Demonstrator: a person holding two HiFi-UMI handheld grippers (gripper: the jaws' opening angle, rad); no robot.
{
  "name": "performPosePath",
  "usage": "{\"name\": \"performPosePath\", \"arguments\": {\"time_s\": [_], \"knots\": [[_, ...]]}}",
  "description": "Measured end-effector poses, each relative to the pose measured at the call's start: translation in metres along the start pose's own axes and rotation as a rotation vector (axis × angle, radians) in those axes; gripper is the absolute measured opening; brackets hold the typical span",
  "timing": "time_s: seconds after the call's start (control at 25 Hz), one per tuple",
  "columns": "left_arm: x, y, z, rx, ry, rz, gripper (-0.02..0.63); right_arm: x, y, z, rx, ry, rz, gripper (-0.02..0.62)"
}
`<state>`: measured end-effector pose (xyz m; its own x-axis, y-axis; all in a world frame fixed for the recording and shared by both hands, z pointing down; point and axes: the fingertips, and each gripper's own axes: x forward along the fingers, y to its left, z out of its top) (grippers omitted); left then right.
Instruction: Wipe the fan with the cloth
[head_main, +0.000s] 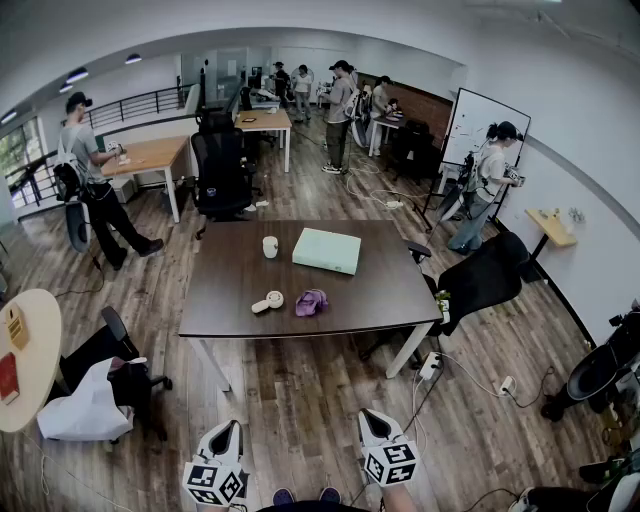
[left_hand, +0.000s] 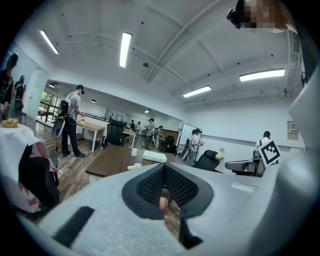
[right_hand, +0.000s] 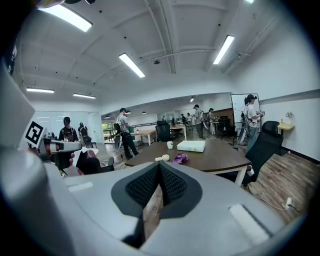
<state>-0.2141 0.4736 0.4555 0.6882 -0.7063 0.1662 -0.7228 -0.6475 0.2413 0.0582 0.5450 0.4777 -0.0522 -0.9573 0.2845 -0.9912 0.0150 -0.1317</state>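
Waiting well short of the table (head_main: 232, 318), with no wiping begun; the fan (head_main: 268, 301) and the purple cloth (head_main: 311, 302) lie side by side near the table's front edge, untouched; the left gripper (head_main: 228, 430) and right gripper (head_main: 373, 417) have their jaws pressed together, gripping neither; approach, pickup and wiping all remain.
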Motion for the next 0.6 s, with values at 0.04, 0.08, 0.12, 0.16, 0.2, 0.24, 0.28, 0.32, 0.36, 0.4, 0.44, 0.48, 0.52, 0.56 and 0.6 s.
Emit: {"name": "performPosePath", "arguments": {"time_s": [0.04,0.08,0.12,0.16,0.2,0.24,0.28,0.32,0.36,0.4,0.44,0.48,0.52,0.56,0.6], "knots": [[-0.003,0.001,-0.001,-0.004,-0.002,0.0,0.0,-0.002,0.003,0.0,-0.001,0.004,0.009,0.006],[-0.007,0.001,-0.003,-0.011,-0.004,0.002,0.0,-0.004,0.006,-0.001,-0.002,0.008,0.019,0.006],[-0.012,0.001,-0.006,-0.021,-0.004,0.005,0.0,-0.008,0.008,-0.002,-0.001,0.012,0.028,0.008],[-0.017,-0.001,-0.009,-0.033,-0.004,0.009,0.0,-0.012,0.01,-0.004,0.003,0.011,0.035,0.008],[-0.021,-0.002,-0.01,-0.042,-0.005,0.012,0.0,-0.015,0.011,-0.004,0.008,0.005,0.042,0.009],[-0.024,-0.001,-0.01,-0.045,-0.007,0.015,0.0,-0.016,0.013,-0.002,0.014,-0.005,0.047,0.009],[-0.025,0.0,-0.01,-0.044,-0.009,0.017,0.0,-0.016,0.015,0.0,0.019,-0.016,0.049,0.009],[-0.026,0.001,-0.009,-0.04,-0.012,0.019,0.0,-0.015,0.018,0.002,0.022,-0.024,0.046,0.009],[-0.026,0.002,-0.008,-0.034,-0.014,0.02,0.0,-0.015,0.019,0.002,0.025,-0.028,0.04,0.009],[-0.027,0.004,-0.008,-0.029,-0.017,0.02,0.0,-0.015,0.02,0.002,0.029,-0.028,0.033,0.009],[-0.028,0.005,-0.007,-0.026,-0.02,0.019,0.0,-0.015,0.02,0.001,0.033,-0.027,0.027,0.009],[-0.029,0.006,-0.007,-0.024,-0.023,0.015,0.0,-0.014,0.021,0.0,0.037,-0.027,0.023,0.009],[-0.03,0.008,-0.007,-0.024,-0.025,0.009,0.0,-0.013,0.022,0.0,0.042,-0.028,0.021,0.009],[-0.031,0.008,-0.007,-0.022,-0.024,0.001,0.0,-0.012,0.024,-0.001,0.048,-0.029,0.018,0.009],[-0.032,0.008,-0.007,-0.017,-0.021,-0.008,0.0,-0.011,0.026,-0.001,0.055,-0.03,0.015,0.009]]}}
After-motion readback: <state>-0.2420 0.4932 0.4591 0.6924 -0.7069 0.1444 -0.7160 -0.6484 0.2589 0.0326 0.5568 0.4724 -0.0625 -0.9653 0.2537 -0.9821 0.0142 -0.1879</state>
